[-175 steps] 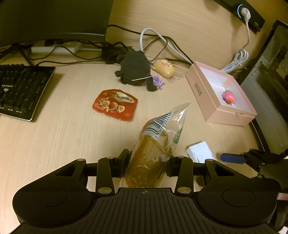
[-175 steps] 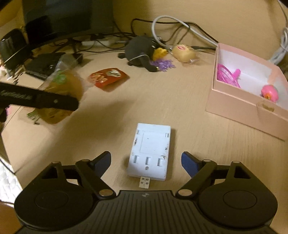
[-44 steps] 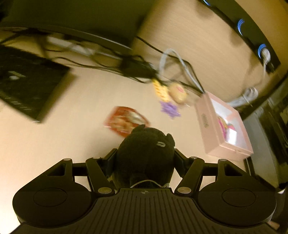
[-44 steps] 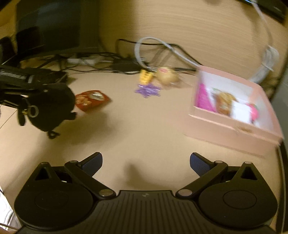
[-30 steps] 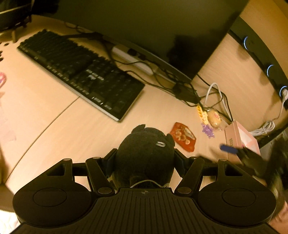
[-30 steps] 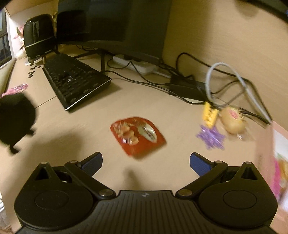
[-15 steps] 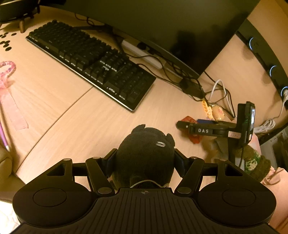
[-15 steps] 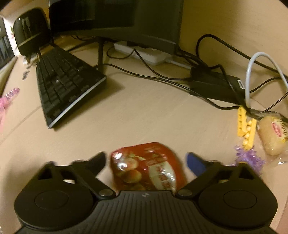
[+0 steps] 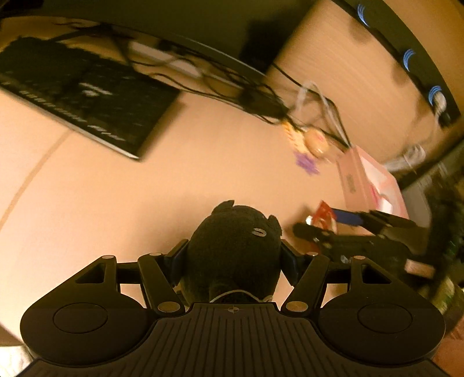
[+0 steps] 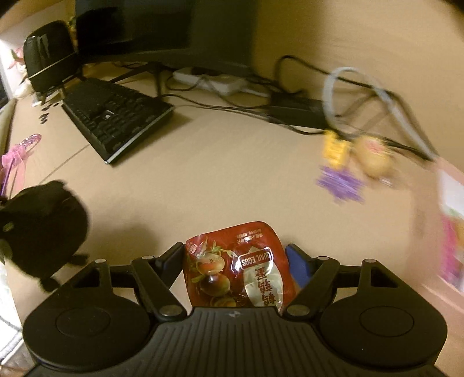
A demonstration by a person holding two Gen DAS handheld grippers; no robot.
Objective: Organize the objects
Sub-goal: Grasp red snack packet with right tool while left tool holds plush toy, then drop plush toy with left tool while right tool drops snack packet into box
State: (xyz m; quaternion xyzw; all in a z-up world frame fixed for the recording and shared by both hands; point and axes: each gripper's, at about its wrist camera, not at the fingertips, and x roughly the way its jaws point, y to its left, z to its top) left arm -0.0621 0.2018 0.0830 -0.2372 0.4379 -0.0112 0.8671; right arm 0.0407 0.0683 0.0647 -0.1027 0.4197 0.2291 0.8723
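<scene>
My left gripper (image 9: 233, 255) is shut on a black plush toy (image 9: 235, 243) and holds it above the desk; the toy also shows at the left of the right wrist view (image 10: 43, 229). My right gripper (image 10: 236, 261) is shut on a red quail-egg snack packet (image 10: 236, 266), lifted off the desk; the packet shows in the left wrist view (image 9: 323, 217) between the right gripper's fingers. The pink box (image 9: 368, 182) stands at the right, blurred. A yellow toy (image 10: 335, 150), a purple toy (image 10: 340, 182) and a wrapped bun (image 10: 374, 159) lie near the cables.
A black keyboard (image 10: 116, 116) lies at the left under a monitor (image 10: 162, 26). A power strip (image 10: 214, 81), an adapter and cables (image 10: 295, 113) run along the back wall. A black speaker (image 10: 49, 55) and a pink hair band (image 10: 17, 153) sit far left.
My right gripper has closed on the red snack packet and lifted it. My left gripper has swung right toward the pink box with the plush toy still held.
</scene>
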